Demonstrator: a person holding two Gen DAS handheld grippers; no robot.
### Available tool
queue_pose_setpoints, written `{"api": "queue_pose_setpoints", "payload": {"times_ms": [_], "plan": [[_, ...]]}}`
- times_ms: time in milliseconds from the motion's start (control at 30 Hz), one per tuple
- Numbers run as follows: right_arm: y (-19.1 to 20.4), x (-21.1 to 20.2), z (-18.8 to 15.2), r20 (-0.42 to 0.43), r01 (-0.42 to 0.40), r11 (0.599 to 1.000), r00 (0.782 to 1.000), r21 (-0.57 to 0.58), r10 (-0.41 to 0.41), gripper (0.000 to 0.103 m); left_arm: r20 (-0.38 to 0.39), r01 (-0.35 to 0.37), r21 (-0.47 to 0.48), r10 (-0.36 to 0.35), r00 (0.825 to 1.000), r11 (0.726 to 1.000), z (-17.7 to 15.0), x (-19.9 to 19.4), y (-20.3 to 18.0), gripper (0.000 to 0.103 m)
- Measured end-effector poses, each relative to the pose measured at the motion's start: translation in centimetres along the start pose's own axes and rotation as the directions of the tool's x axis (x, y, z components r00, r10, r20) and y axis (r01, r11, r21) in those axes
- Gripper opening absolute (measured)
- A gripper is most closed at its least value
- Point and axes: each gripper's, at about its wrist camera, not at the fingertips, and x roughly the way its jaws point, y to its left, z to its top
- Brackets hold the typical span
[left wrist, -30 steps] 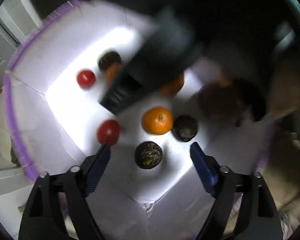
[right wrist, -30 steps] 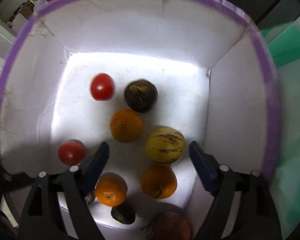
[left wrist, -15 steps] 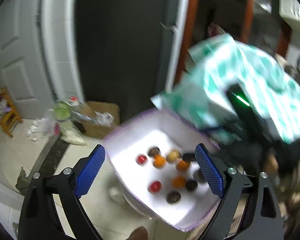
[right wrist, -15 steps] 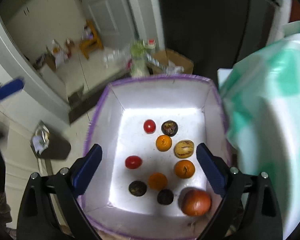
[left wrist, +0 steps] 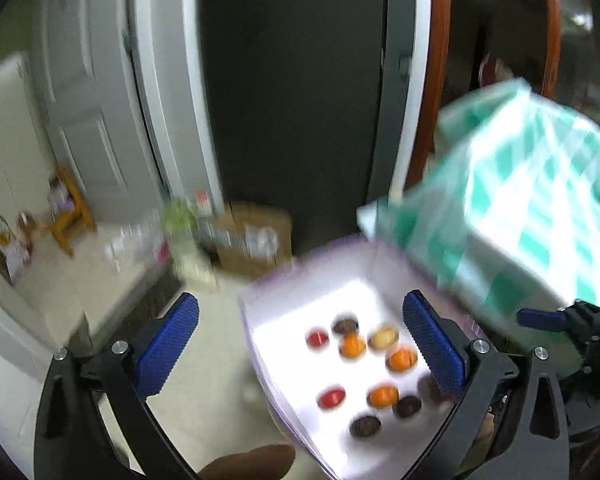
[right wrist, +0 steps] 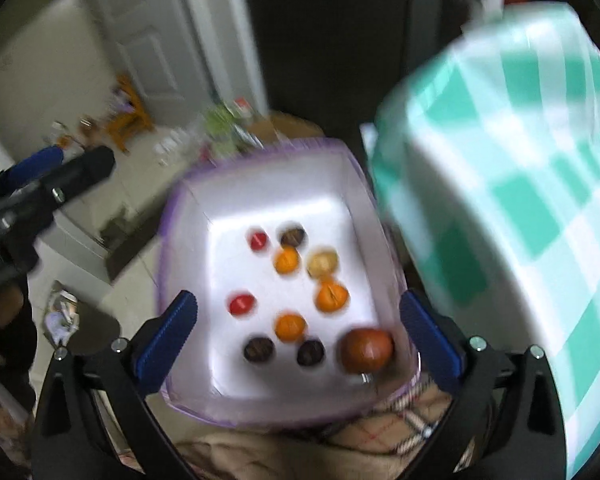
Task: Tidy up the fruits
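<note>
A white box with a purple rim (right wrist: 180, 216) (left wrist: 260, 344) holds the fruit. Inside lie two red tomatoes (right wrist: 242, 304), three oranges (right wrist: 332, 296) (left wrist: 384, 396), three dark passion fruits (right wrist: 259, 349), a yellow striped melon (right wrist: 322, 263) (left wrist: 384, 338) and a large red-brown fruit (right wrist: 366, 350). My right gripper (right wrist: 298, 300) hangs high above the box, its jaws opening with nothing held. My left gripper (left wrist: 300, 300) hovers over the box's left side. It also shows at the left of the right wrist view (right wrist: 40, 184). Its jaws are opening too, and they are empty.
A green-and-white checked cloth (right wrist: 520, 200) (left wrist: 520, 208) covers something bulky right of the box. Plaid fabric (right wrist: 400, 420) lies under the box's near edge. Beyond are a dark doorway, white doors, a cardboard carton (left wrist: 252, 240), a yellow stool (right wrist: 130, 120) and floor clutter.
Both grippers have lifted up out of the box and tilted outward, so the whole box and the room now show. Their jaws have spread wider. The fruits stay where they were.
</note>
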Motion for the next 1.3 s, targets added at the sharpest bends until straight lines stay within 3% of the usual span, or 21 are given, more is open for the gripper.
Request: {"api": "queue_pose_setpoints", "payload": {"times_ms": [133, 267, 600, 1300], "plan": [[-1.5, 3.0, -0.8, -0.109, 0.108, 0.994, 0.988, 0.015, -0.105, 0.102, -0.146, -0.044, 0.018, 0.047, 0.988, 0.999, -1.7, 5.8, -1.2, 0.099], [-3.6, 4.8, -1.2, -0.154, 0.095, 0.991, 0.985, 0.089, -0.081, 0.102, -0.233, -0.033, 0.026, 0.039, 0.972, 0.999, -3.6, 9.7, -2.0, 0.099], [-4.5, 8.6, -1.8, -0.245, 0.13, 0.984, 0.965, 0.12, -0.098, 0.102, -0.26, -0.004, 0.072, 0.023, 0.965, 0.997, -5.8, 12.0, -4.0, 0.099], [-2.7, 10.1, -2.4, -0.291, 0.077, 0.996, 0.955, 0.056, -0.057, 0.102, -0.27, 0.002, 0.041, 0.009, 0.963, 0.999, -5.7, 11.8, -3.7, 0.099]]}}
